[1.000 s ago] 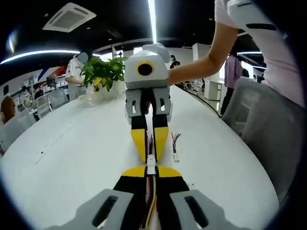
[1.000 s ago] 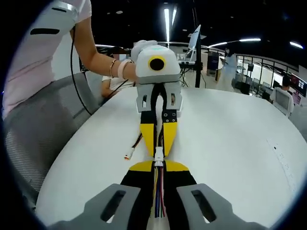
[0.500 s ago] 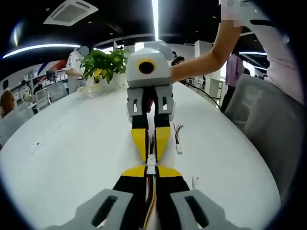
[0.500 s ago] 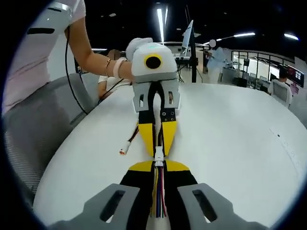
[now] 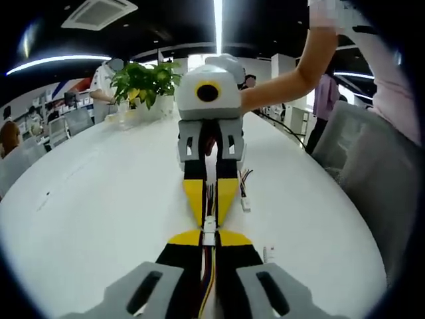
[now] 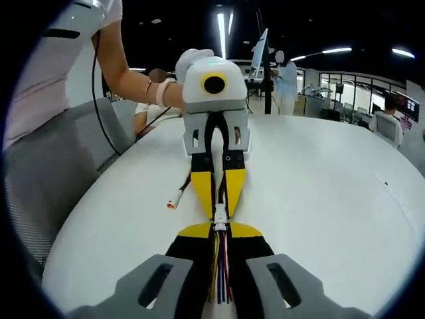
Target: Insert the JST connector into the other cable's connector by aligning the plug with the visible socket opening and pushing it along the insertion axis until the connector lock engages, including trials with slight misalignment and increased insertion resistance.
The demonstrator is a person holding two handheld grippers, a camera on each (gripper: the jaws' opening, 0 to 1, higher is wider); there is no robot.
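Observation:
My left gripper [image 5: 209,237] is shut on a cable of coloured wires, with its white JST connector [image 5: 209,228] sticking out past the yellow tips. Facing it tip to tip, my right gripper [image 5: 209,214] is shut on the other cable. In the right gripper view the right gripper [image 6: 220,230] holds red, blue and yellow wires, and a white connector [image 6: 220,215] sits between its tips and those of the left gripper [image 6: 219,207]. The two connectors touch in line just above the white table [image 5: 99,199]. The joint is too small to tell whether they are mated.
A spare cable with a white plug [image 5: 244,199] and a small white connector [image 5: 269,252] lie on the table to the right. Another loose plug [image 6: 174,201] lies to the left. A potted plant [image 5: 143,83] stands at the far end. A grey mesh chair [image 6: 46,179] is beside the table, where the person's arms reach in.
Both views have shifted slightly with the hands. The grippers stay tip to tip, each shut on its cable, and the connectors between them look the same.

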